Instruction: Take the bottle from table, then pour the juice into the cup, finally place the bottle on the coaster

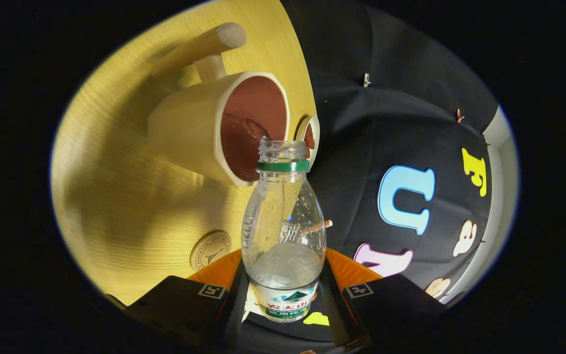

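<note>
My gripper [284, 300] is shut on a clear plastic bottle [283, 231], with both fingers pressed on its labelled lower part. The bottle has a green neck ring and no cap, and droplets cling inside it. The scene looks turned on its side, so the bottle is tipped over. Its open mouth lies right at the rim of a cream cup [189, 125] with a brown inside and a wooden handle. The cup stands on the yellow wooden table [116, 196]. A round wooden coaster [210, 250] lies on the table beside my left finger [224, 295].
A small round cream piece with a brown inside [309, 135] sits at the table's edge, just past the cup and beside the bottle's mouth. The black cloth wall [386, 123] stands beyond the table edge.
</note>
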The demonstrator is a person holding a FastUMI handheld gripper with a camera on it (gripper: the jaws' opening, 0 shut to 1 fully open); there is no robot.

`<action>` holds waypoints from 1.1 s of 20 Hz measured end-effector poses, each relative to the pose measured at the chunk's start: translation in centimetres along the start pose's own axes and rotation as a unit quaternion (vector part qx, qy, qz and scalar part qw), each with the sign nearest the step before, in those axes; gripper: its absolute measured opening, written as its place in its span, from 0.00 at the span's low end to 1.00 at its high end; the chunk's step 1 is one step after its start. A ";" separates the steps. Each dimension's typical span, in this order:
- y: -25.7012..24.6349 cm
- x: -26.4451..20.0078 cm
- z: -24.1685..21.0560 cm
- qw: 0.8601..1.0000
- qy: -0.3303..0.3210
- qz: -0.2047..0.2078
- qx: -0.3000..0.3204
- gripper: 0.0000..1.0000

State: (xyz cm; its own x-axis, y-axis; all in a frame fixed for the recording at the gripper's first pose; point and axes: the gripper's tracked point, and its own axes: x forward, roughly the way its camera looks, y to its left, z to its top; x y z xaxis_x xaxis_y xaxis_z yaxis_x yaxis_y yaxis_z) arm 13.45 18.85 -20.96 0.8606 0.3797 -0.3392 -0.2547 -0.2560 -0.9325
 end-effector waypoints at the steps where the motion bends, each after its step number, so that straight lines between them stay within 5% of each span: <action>1: 0.0 0.0 -0.1 1.000 0.000 0.000 -0.002 0.73; 22: -2.2 0.7 0.2 0.997 -0.014 -0.010 -0.074 0.72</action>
State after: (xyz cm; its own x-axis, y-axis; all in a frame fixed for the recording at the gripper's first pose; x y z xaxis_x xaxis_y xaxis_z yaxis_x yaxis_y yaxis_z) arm 14.58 19.87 -19.14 0.8521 0.4095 -0.3258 -0.1681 -0.3754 -0.9115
